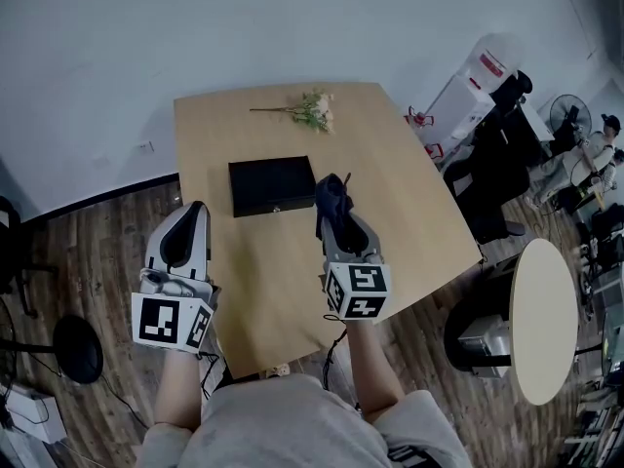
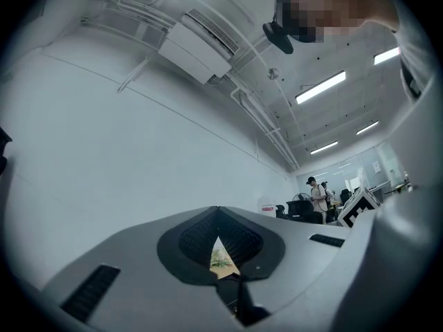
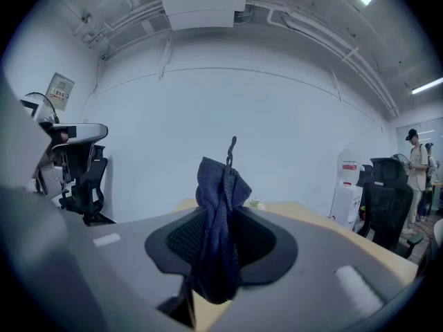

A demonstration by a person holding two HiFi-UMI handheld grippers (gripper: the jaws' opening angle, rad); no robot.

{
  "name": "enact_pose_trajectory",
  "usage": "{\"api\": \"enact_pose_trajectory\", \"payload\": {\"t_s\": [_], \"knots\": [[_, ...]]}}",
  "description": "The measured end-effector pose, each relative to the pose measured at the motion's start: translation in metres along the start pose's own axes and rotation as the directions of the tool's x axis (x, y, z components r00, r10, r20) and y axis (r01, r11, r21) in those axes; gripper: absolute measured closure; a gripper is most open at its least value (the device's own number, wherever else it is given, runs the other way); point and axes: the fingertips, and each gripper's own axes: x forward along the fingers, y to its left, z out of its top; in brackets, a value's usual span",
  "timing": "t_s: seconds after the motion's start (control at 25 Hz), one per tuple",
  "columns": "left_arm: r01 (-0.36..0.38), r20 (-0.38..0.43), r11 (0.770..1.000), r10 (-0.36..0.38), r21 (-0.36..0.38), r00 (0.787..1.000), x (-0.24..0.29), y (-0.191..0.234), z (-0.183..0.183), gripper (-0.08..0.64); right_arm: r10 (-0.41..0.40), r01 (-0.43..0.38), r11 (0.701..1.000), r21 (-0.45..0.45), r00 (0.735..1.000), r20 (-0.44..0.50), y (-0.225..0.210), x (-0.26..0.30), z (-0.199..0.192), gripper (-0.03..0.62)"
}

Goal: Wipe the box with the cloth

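Observation:
A flat black box (image 1: 272,184) lies on the wooden table (image 1: 390,193) near its middle. My right gripper (image 1: 332,206) is shut on a dark blue cloth (image 1: 331,197), held just right of the box's near right corner. In the right gripper view the cloth (image 3: 220,228) stands bunched between the jaws and sticks up past them. My left gripper (image 1: 195,209) hovers at the table's left edge, left of the box, jaws together with nothing in them. The left gripper view shows its jaws (image 2: 220,236) closed, tilted up at the wall.
A small bunch of pale flowers (image 1: 310,110) lies at the table's far edge. A round white side table (image 1: 546,318) and black office chairs (image 1: 492,178) stand to the right. A water dispenser (image 1: 466,91) is beyond them. A person (image 1: 585,154) stands far right.

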Motion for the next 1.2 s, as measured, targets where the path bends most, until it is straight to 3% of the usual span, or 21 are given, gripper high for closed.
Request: {"api": "enact_pose_trajectory", "payload": {"t_s": [0.52,1.2], "knots": [[-0.007,0.031,1.000,0.006,0.021,0.999,-0.016,-0.037,0.020,0.552,0.021,-0.013,0.999,-0.051,0.988,0.150,-0.003,-0.070,0.047,0.460],[0.001,0.041,1.000,-0.003,0.029,0.999,-0.040,-0.087,0.030,0.552,-0.011,0.023,0.999,-0.048,0.969,0.245,-0.022,-0.143,0.058,0.460]]}}
